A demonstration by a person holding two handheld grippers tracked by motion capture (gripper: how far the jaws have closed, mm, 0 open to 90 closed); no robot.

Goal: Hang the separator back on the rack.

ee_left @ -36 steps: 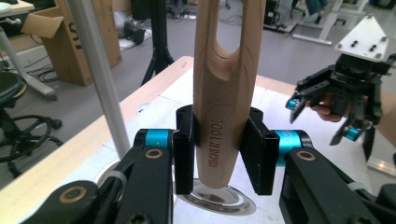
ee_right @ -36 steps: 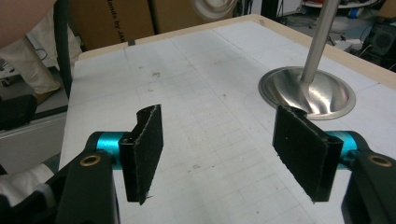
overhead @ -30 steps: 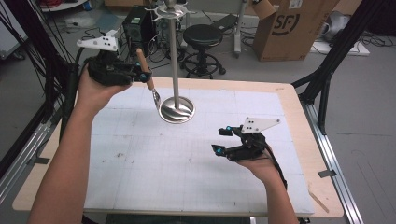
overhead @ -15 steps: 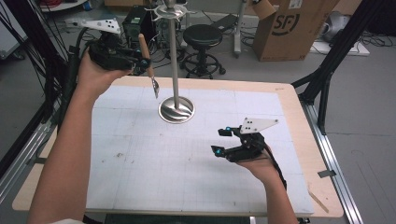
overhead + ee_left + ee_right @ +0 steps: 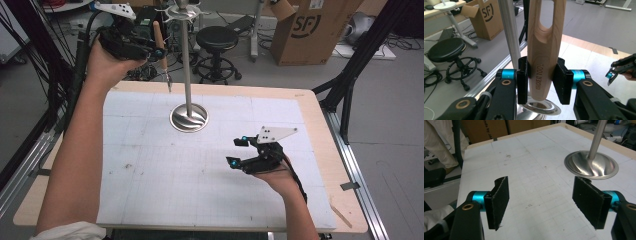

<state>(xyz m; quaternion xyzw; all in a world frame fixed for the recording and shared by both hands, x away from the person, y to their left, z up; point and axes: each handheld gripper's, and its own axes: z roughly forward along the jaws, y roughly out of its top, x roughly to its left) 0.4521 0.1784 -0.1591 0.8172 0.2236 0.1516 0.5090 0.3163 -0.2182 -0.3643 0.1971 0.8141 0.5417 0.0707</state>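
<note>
Table [image 5: 150, 200] below, wooden handle [image 5: 544, 50] clamped upright between left gripper [image 5: 541, 82] jaws

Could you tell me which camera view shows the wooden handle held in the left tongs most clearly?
The left gripper view: the wooden handle stands close up between the left tongs, its slot and stamped lettering legible. The high view shows it small, with a metal tip below.
</note>
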